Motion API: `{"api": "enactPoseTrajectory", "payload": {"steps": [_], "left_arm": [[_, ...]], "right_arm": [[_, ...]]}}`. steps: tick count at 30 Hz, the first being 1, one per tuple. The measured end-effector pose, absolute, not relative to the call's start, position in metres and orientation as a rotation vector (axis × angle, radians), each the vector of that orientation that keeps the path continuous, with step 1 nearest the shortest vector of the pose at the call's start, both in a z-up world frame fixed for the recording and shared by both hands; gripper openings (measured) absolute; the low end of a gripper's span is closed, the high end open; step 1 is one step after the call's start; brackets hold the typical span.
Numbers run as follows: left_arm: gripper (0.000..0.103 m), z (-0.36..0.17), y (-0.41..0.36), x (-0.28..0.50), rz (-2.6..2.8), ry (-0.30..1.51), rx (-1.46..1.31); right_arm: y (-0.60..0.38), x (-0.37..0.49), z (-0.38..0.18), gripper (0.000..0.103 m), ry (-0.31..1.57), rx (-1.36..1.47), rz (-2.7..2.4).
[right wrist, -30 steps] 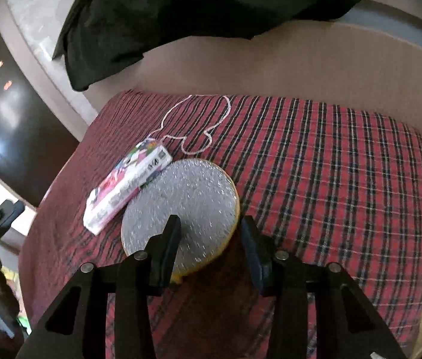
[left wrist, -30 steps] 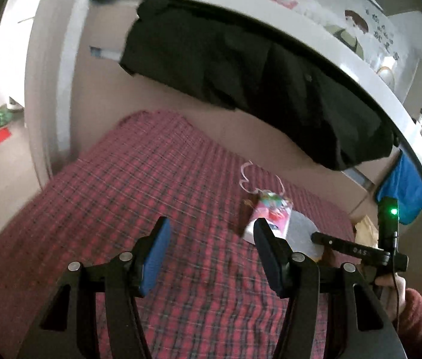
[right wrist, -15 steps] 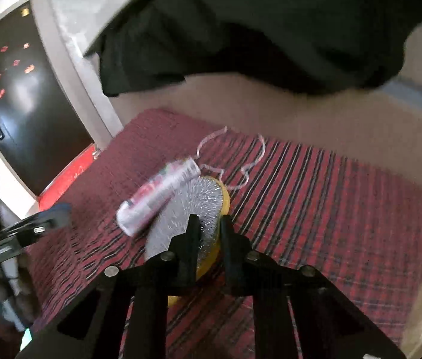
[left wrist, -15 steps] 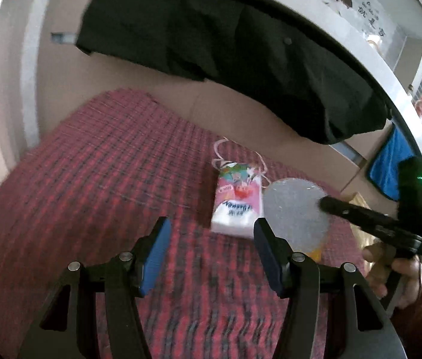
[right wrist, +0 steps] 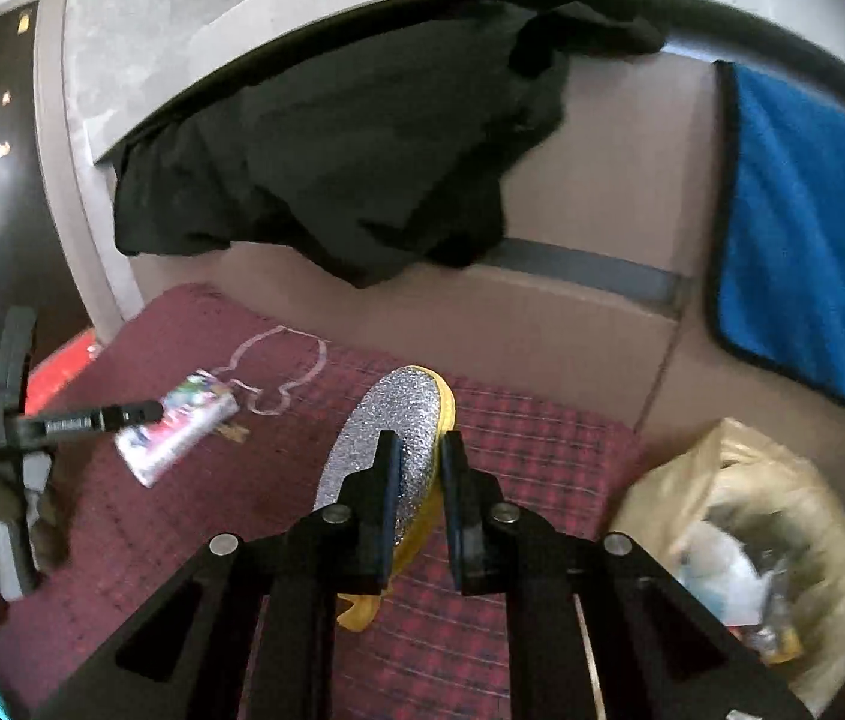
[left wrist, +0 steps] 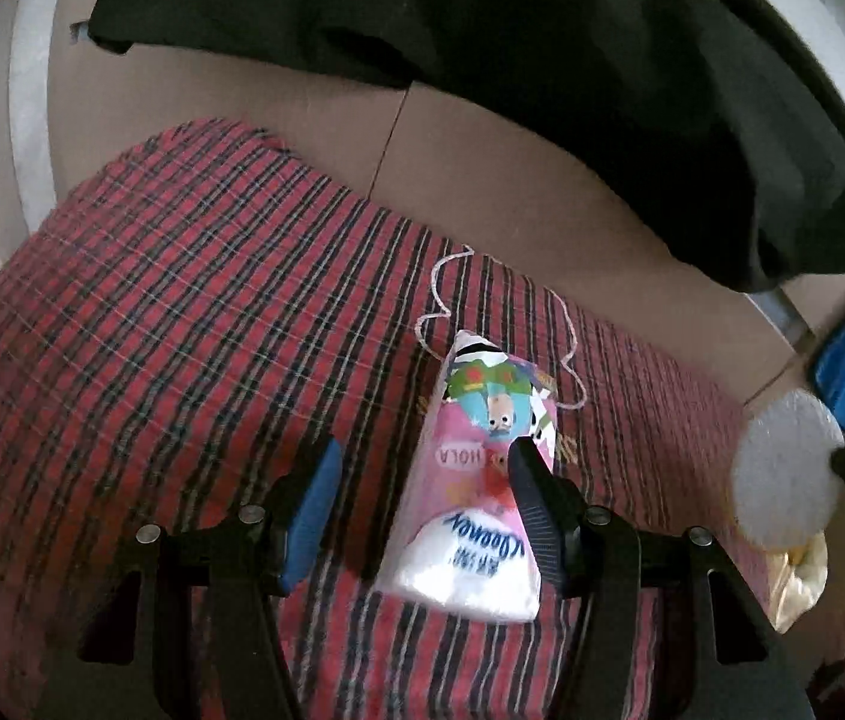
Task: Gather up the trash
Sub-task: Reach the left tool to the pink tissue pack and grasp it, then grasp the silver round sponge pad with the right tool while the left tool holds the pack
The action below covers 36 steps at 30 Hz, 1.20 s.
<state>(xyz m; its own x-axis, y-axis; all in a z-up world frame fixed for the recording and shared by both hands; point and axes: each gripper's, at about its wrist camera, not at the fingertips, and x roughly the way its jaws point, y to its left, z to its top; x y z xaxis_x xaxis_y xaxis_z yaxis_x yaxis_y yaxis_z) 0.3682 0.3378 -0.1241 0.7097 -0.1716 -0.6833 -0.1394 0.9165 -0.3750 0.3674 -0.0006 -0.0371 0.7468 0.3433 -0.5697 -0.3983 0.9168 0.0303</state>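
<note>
Now the right claw [right wrist: 419, 474] is clamped on the silver-and-yellow disc [right wrist: 389, 438], lifted off the plaid bedcover [left wrist: 182, 324]. At its four o'clock gapes the trash bag [right wrist: 740, 540]. Left claw [left wrist: 422, 492] stands wide, straddling the tissue pack [left wrist: 476, 480] without pressing it.

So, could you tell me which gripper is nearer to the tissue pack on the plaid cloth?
Left. The left gripper hangs open right over the tissue pack, one finger crossing it. The right gripper is off to the side, shut on the silver disc.
</note>
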Motion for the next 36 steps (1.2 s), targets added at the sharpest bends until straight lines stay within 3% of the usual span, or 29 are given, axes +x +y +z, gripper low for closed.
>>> {"api": "enactPoseTrajectory", "payload": {"steps": [8,25,32,36], "left_arm": [[0.058,-0.125,0.319,0.376,-0.033,0.793,-0.430],[0.057,-0.126,0.318,0.374,0.069,0.814,-0.447],[0.030,-0.117,0.288,0.376,0.065,0.846,-0.394],[0.023,-0.105,0.263,0.366,0.077,0.807,-0.300]], "right_arm": [[-0.008,0.369,-0.059,0.017,0.622,-0.076,0.444],[0.008,0.368,-0.073,0.014,0.675,-0.001,0.563],[-0.009,0.369,-0.077,0.014,0.689,0.054,0.549],[-0.012,0.366,-0.074,0.014,0.681,0.055,0.555]]}}
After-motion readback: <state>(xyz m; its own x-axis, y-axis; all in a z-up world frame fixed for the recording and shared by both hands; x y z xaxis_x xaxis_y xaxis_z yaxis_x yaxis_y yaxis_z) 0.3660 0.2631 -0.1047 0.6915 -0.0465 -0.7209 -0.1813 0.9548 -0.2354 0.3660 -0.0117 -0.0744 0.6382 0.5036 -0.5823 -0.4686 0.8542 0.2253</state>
